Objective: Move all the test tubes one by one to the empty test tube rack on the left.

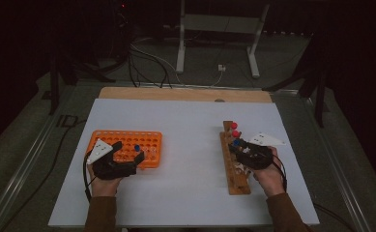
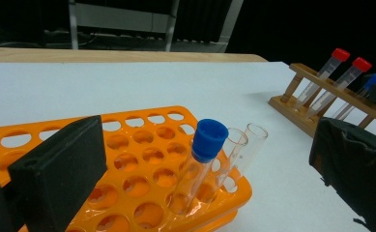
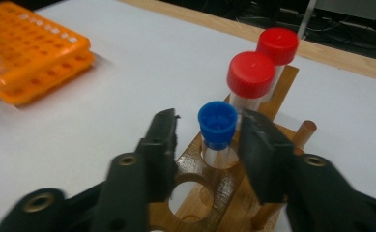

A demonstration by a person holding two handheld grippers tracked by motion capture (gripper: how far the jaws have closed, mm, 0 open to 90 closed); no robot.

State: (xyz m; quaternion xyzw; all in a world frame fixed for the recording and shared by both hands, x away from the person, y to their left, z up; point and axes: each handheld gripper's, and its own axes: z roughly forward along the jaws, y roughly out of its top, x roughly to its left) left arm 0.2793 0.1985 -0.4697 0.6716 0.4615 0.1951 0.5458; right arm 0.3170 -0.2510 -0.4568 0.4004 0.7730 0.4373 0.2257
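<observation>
Blue-capped tube (image 3: 217,126) upright in wooden rack (image 3: 277,96), cap up, btwn right tongs (image 3: 209,133)

Blue-capped tube (image 3: 217,133) upright in wooden rack (image 3: 214,193)

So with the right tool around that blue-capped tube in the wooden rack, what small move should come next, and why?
Probably close the right tool the rest of the way onto the blue-capped tube. Its jaws flank the tube just below the cap, with a small gap showing on the left side, so the pads do not seem to press yet. The tube stands in the wooden rack, so lifting should wait for a firm grip.
</observation>
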